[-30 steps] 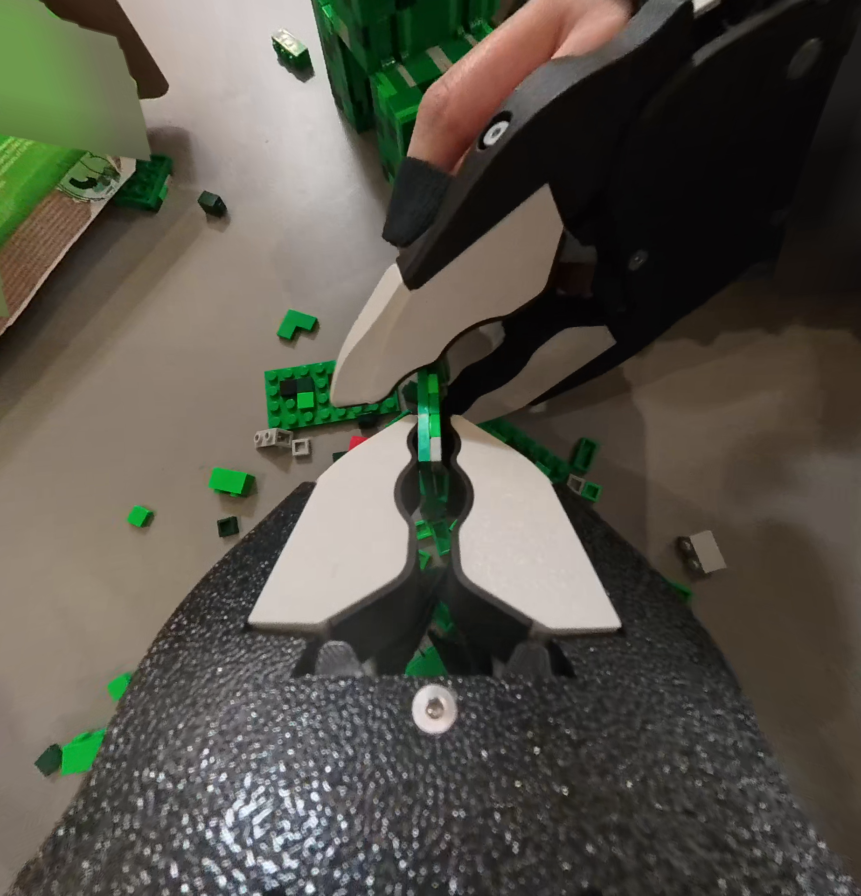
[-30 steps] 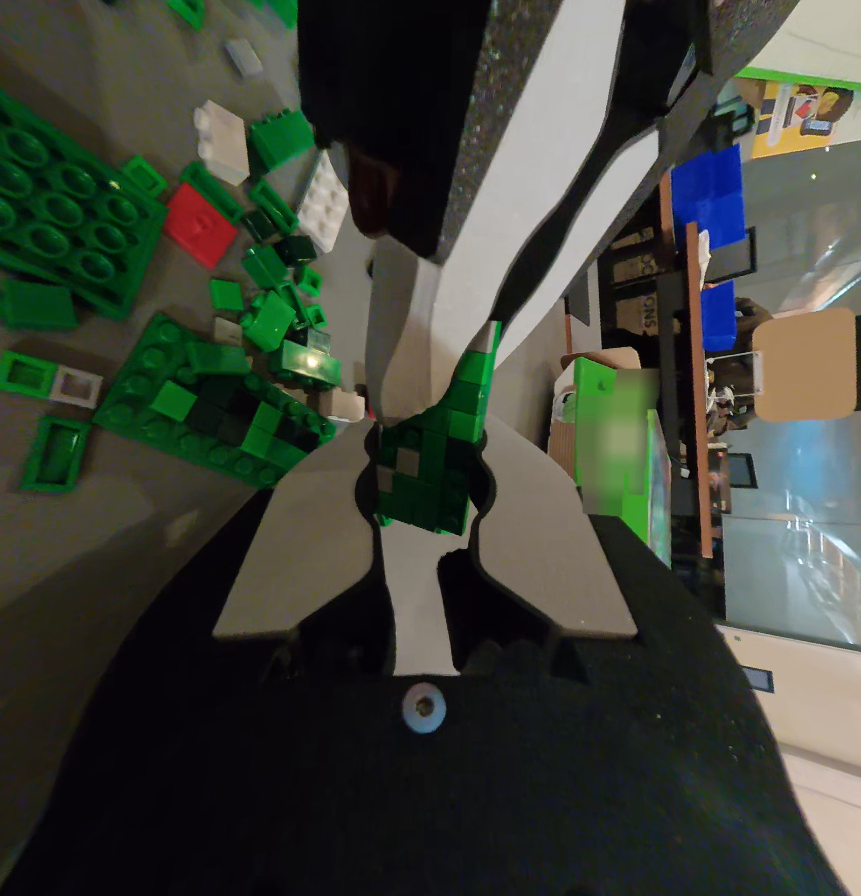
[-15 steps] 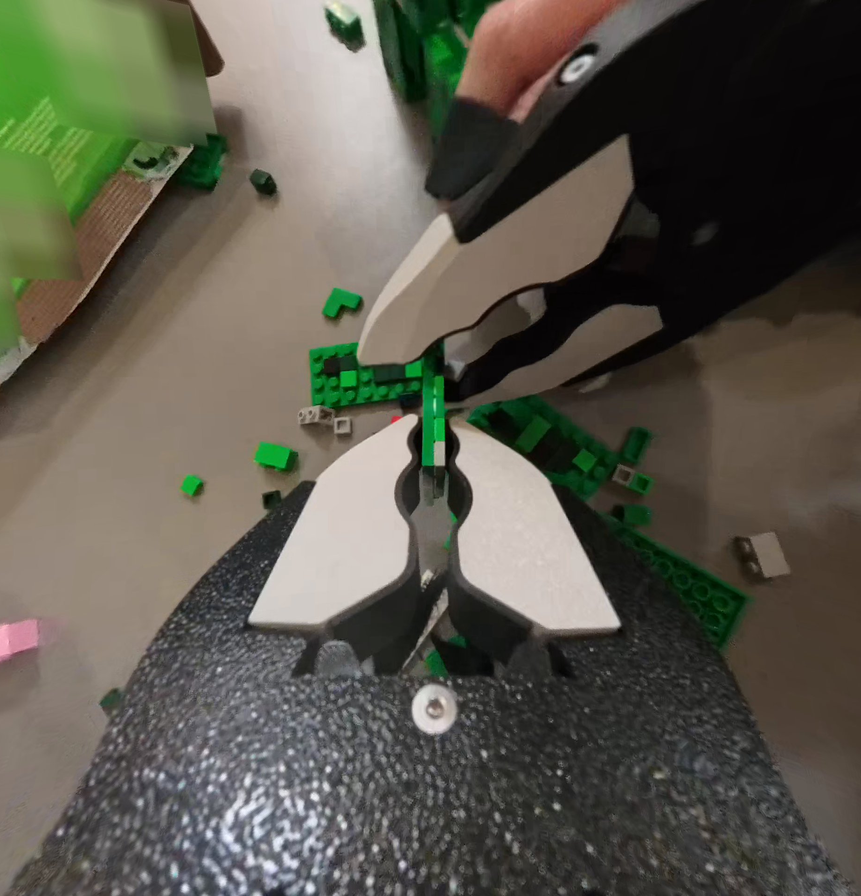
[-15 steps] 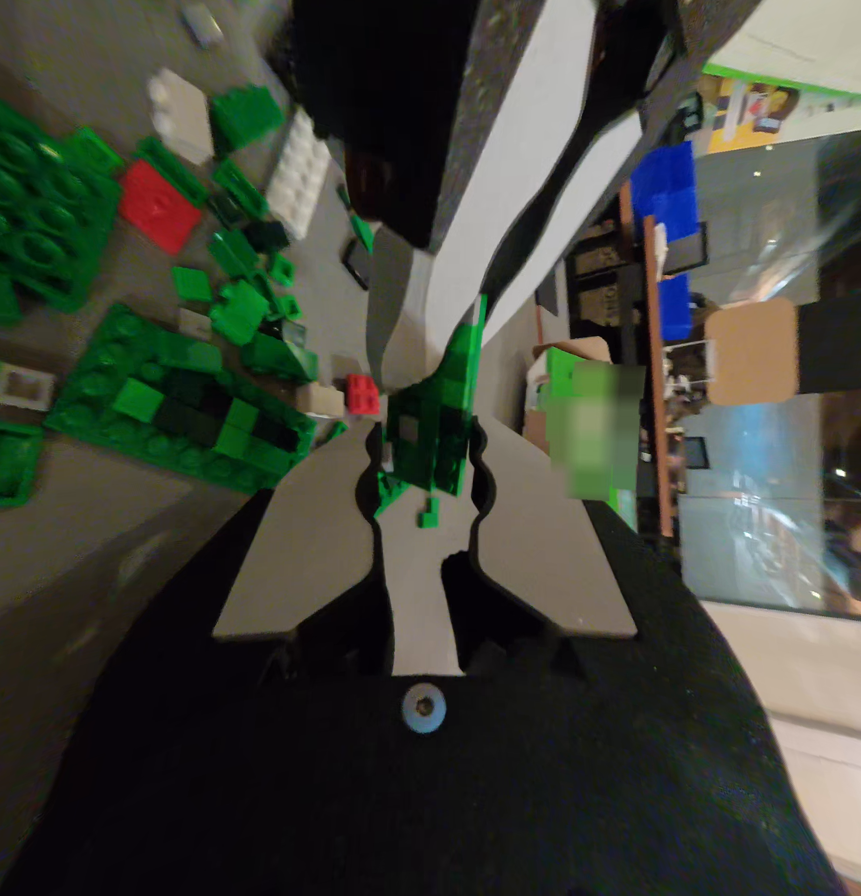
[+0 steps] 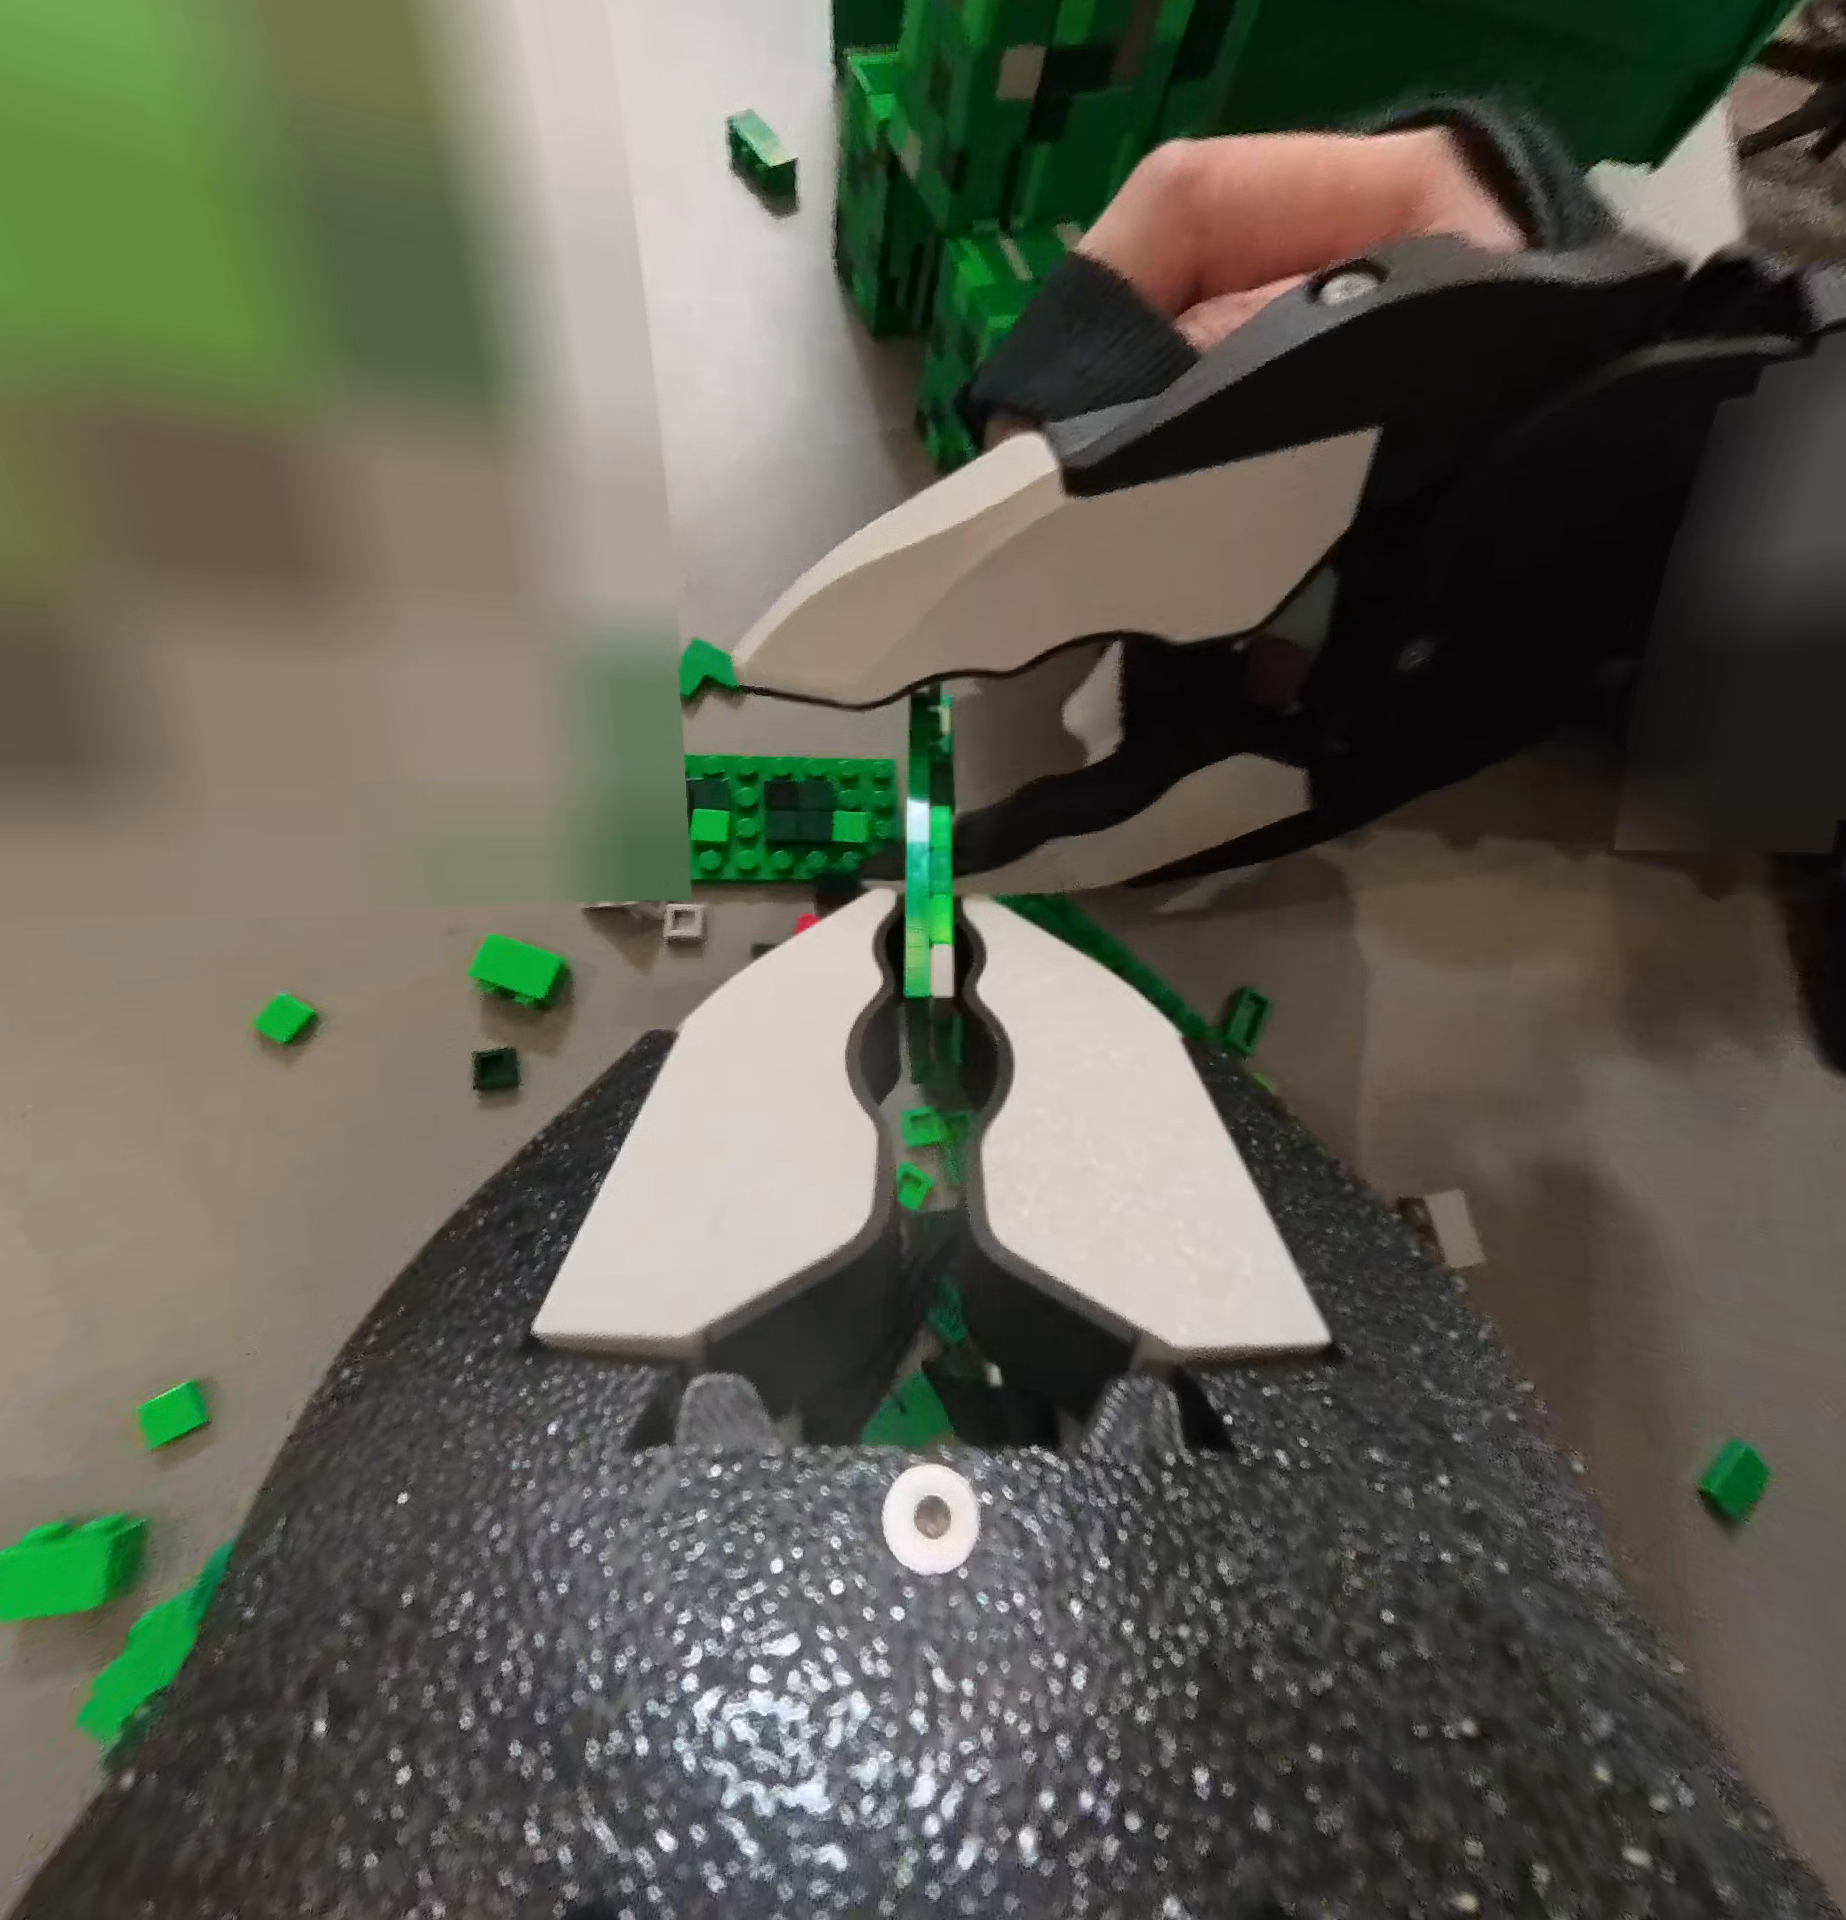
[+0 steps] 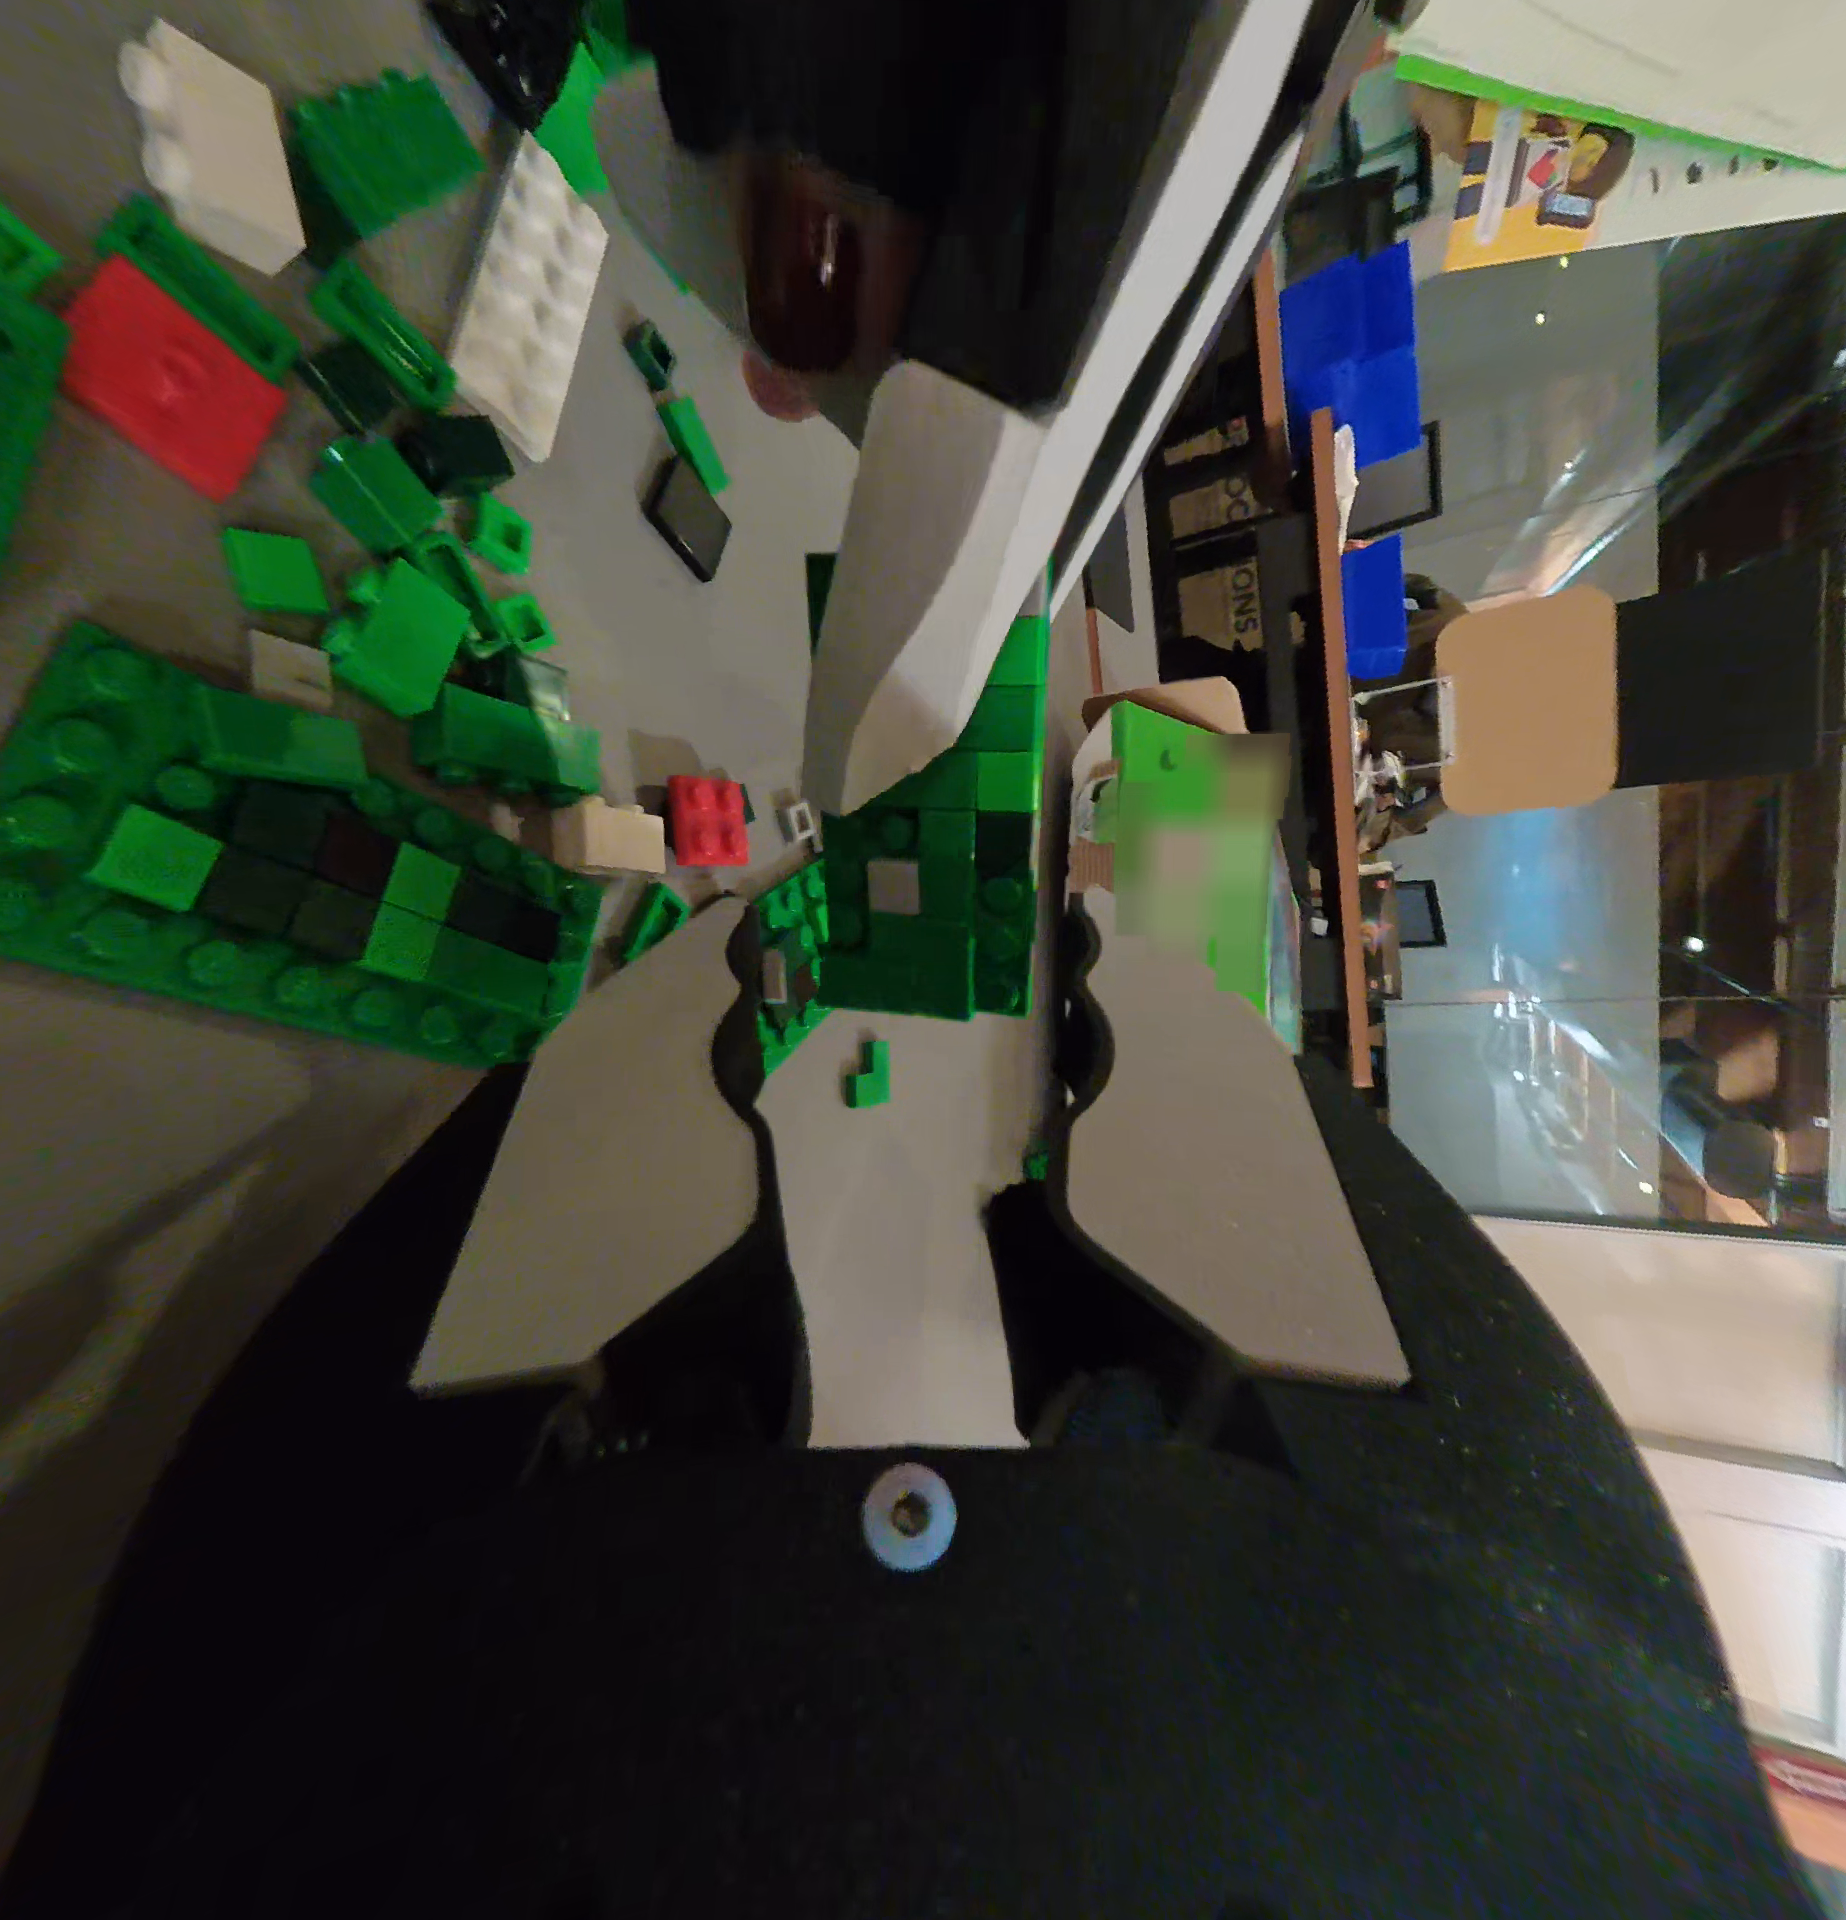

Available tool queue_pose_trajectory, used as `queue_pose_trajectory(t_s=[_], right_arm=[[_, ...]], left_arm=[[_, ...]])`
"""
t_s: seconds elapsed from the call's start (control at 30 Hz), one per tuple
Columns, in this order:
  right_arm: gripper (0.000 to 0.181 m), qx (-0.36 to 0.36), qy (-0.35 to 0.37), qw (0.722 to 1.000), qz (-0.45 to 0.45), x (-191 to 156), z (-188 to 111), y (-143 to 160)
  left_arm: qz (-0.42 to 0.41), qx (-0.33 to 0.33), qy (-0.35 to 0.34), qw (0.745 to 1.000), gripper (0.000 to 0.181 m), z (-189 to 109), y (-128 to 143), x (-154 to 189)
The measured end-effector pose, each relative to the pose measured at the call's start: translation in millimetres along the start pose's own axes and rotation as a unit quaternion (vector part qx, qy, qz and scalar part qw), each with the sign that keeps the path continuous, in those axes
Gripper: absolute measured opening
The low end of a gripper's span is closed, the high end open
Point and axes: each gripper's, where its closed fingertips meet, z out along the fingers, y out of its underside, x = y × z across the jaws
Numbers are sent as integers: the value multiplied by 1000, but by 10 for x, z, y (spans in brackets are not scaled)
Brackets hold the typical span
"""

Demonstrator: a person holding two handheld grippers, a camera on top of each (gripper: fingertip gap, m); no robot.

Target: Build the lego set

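A thin green plate assembly with small tiles on it stands on edge above the grey table. My left gripper is shut on its lower end. In the right wrist view the assembly shows face-on with one grey tile, and a left finger covers its upper left part. My right gripper is open, and its jaws stand either side of the assembly with small gaps. In the left wrist view its fingers reach in from the right, held by a gloved hand.
A green baseplate with dark tiles lies on the table behind; it also shows in the right wrist view. A tall green build stands at the back. Loose green pieces, a red brick, a red tile and white bricks lie scattered. Left and right tips are no more than a few centimetres apart. The left tips stand about 8 centimeters off the red tile.
My right gripper's jaws have spread apart and no longer clamp the green assembly. Both grippers have shifted and tilted over the table. The left gripper keeps its hold.
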Motion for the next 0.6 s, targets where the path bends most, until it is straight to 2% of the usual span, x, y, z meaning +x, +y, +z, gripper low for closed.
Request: queue_pose_trajectory(t_s=[0.1, 0.23, 0.4, 0.6], right_arm=[[35, -14, 17, 999, -27, 16, 16, 22], [35, -6, -21, 1000, -17, -52, -4, 9], [32, 0, -81, 997, -2, -207, -32, 18], [31, -8, -79, 997, 2, -193, -66, 43]], left_arm=[[-4, 1, 17, 1000, 6, 8, -1, 47], [32, -18, 5, 999, 6, 13, 38, 50], [149, -77, -74, 983, 6, 41, 128, -19], [225, -89, -123, 963, 6, 23, 110, -90]])
